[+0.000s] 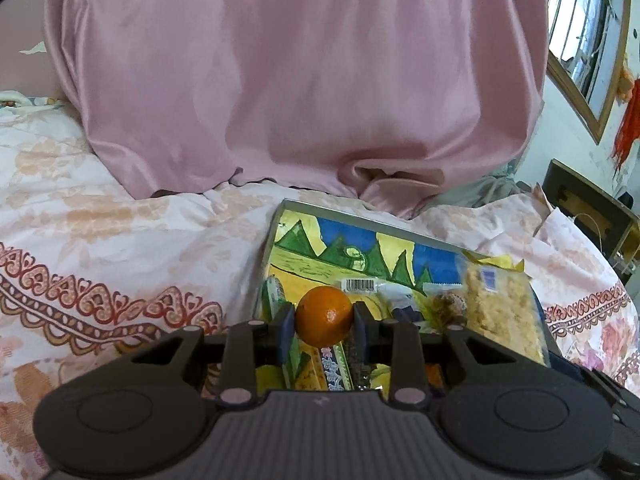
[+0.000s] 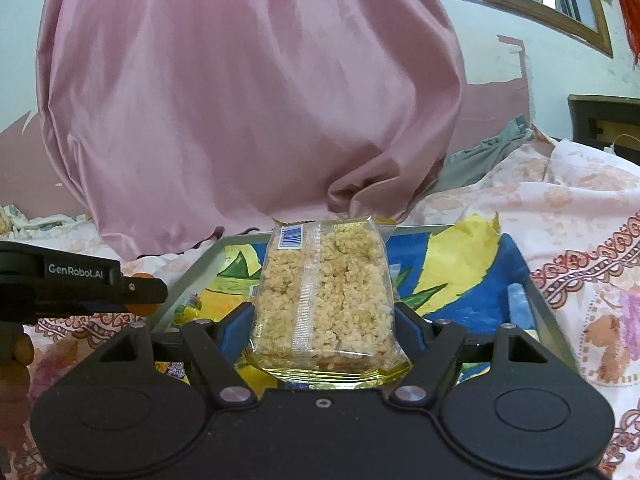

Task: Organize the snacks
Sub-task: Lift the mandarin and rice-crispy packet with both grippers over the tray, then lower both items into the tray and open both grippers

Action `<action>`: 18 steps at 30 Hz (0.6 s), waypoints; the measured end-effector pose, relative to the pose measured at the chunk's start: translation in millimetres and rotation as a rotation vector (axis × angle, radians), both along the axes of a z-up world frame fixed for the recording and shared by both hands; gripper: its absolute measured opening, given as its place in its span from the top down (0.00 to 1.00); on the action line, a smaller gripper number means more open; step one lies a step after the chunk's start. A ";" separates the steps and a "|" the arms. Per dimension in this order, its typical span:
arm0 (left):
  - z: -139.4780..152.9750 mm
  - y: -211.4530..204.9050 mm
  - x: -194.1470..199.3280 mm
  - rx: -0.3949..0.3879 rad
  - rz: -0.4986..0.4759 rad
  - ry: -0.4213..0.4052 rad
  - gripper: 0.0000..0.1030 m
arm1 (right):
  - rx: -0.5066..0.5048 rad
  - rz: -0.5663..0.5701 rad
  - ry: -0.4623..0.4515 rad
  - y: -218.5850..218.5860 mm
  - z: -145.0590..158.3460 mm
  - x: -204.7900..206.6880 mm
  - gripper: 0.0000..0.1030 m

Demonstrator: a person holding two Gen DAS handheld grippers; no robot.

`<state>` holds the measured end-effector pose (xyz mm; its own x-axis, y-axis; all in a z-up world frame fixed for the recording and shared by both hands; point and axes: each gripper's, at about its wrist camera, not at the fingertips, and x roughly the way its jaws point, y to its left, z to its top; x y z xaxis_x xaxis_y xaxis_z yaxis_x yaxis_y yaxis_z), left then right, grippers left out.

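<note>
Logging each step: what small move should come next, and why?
Probably lower both onto the tray and open: the left gripper holds an orange, the right gripper a rice-cake pack, both above its painted bottom.

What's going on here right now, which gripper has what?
A person is sorting snacks on a bed, one gripper in each hand. The left gripper is shut on an orange. The right gripper is shut on a clear pack of puffed rice bars. Both are held above a colourful painted tray lying on the floral bedspread, with a few small wrapped snacks already on it.
</note>
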<state>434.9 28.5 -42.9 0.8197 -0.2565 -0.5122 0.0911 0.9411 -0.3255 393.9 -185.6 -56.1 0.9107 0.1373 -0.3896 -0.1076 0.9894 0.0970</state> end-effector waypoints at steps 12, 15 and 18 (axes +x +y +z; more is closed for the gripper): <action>-19.2 -8.4 6.6 0.074 -0.014 0.036 0.68 | -0.115 0.047 0.010 38.3 -24.1 20.1 0.26; -19.8 -9.0 6.9 0.058 -0.019 0.041 0.67 | -0.155 0.052 -0.009 43.7 -25.6 18.3 0.26; -20.5 -9.7 7.0 0.057 -0.021 0.046 0.67 | -0.158 0.053 -0.006 44.6 -25.4 18.7 0.25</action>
<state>441.8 18.8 -63.4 0.7896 -0.2428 -0.5635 0.0972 0.9563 -0.2759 412.5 -141.0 -81.5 0.9062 0.1222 -0.4048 -0.1598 0.9853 -0.0603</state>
